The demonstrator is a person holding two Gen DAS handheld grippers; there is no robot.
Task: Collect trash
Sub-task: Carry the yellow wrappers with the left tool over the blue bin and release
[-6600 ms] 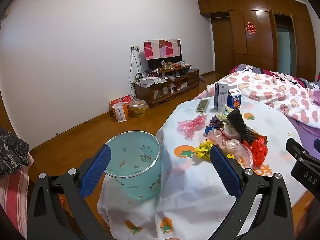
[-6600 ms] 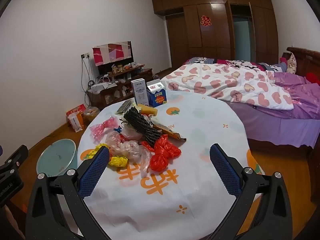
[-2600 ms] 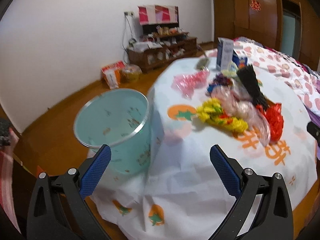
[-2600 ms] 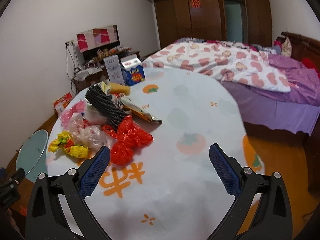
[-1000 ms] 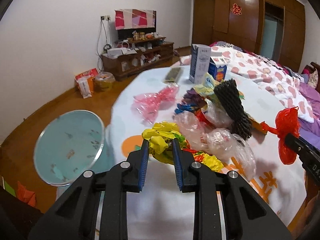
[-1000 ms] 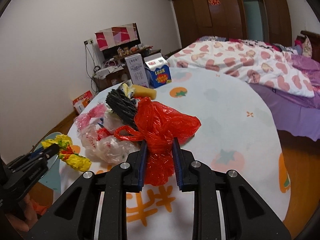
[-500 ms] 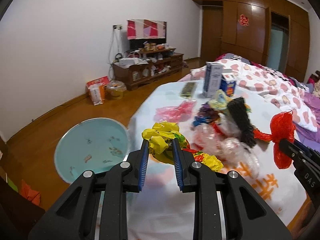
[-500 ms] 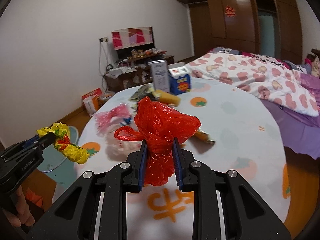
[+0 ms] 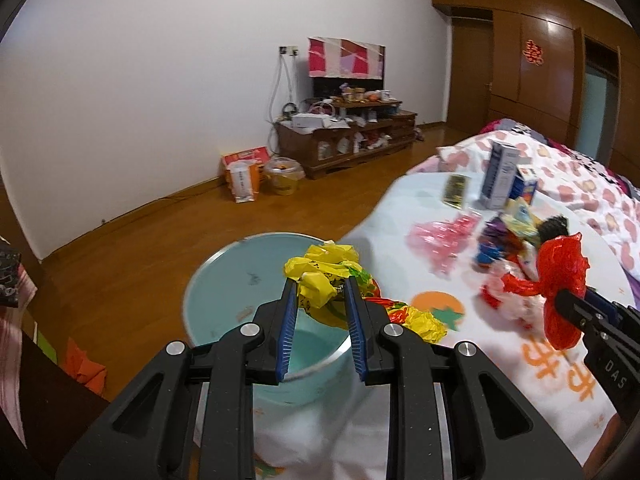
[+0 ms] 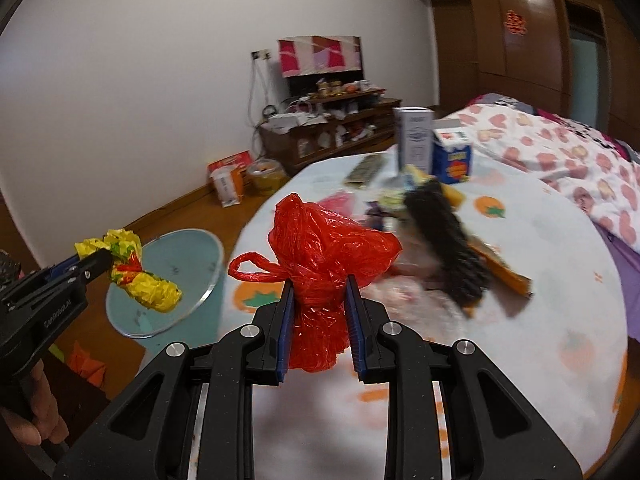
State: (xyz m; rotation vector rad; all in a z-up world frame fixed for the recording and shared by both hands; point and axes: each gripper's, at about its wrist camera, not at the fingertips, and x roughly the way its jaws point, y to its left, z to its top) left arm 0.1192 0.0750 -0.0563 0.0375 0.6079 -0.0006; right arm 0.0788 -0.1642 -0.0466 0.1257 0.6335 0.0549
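Note:
My left gripper (image 9: 320,292) is shut on a crumpled yellow plastic wrapper (image 9: 324,276) and holds it over the open mouth of the light blue trash bin (image 9: 224,292). In the right wrist view the wrapper (image 10: 136,276) hangs above the bin (image 10: 192,256). My right gripper (image 10: 318,292) is shut on a red plastic bag (image 10: 328,252), held above the table's left edge, to the right of the bin. The red bag (image 9: 560,280) also shows at the right of the left wrist view.
More trash lies on the round table (image 10: 540,280): a pink wrapper (image 9: 444,236), a black mesh piece (image 10: 448,236), clear bags, two cartons (image 10: 434,148). A bed (image 10: 560,140) is behind the table. A TV stand (image 9: 348,136) is by the far wall.
Both grippers have swung left with their loads. The yellow wrapper is now over the bin's mouth, and the red bag has come closer to the bin.

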